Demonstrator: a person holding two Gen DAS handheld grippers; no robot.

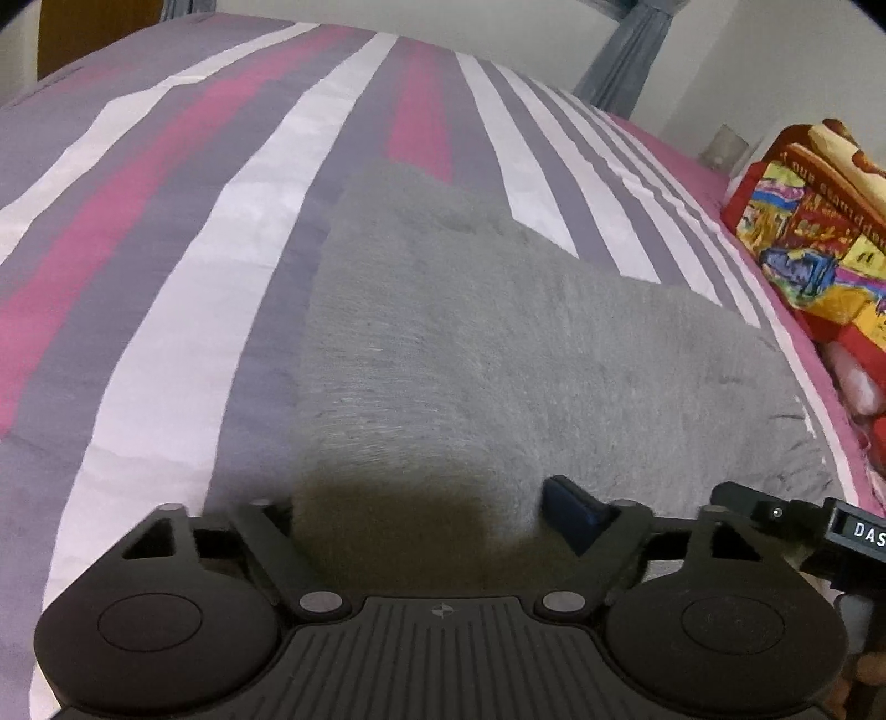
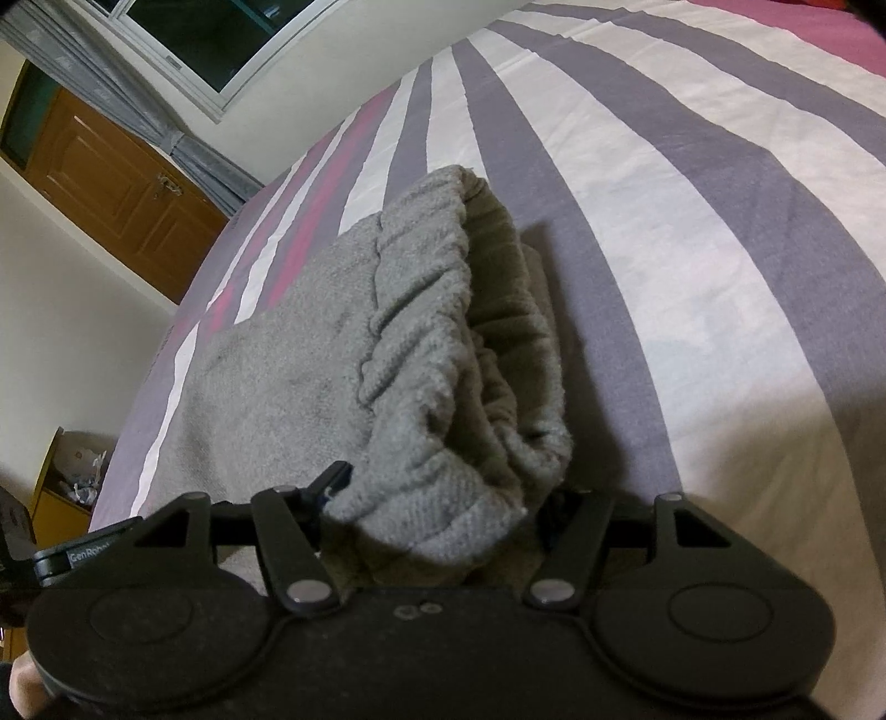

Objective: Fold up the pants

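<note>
Grey fleece pants (image 1: 498,332) lie on a striped bed (image 1: 166,277). In the left wrist view my left gripper (image 1: 426,515) sits at the near edge of the cloth with fabric between its jaws; one blue fingertip (image 1: 573,509) shows, the other is hidden under the cloth. In the right wrist view the gathered elastic waistband (image 2: 443,343) of the pants (image 2: 310,360) is lifted and bunched up. My right gripper (image 2: 437,515) is shut on the waistband's near end, its fingers buried in the fabric.
The bedspread (image 2: 664,221) has purple, white and pink stripes. A colourful printed blanket (image 1: 819,249) lies at the bed's right edge. A wooden door (image 2: 111,183), a window (image 2: 221,39) and a small cabinet (image 2: 61,487) stand beyond the bed.
</note>
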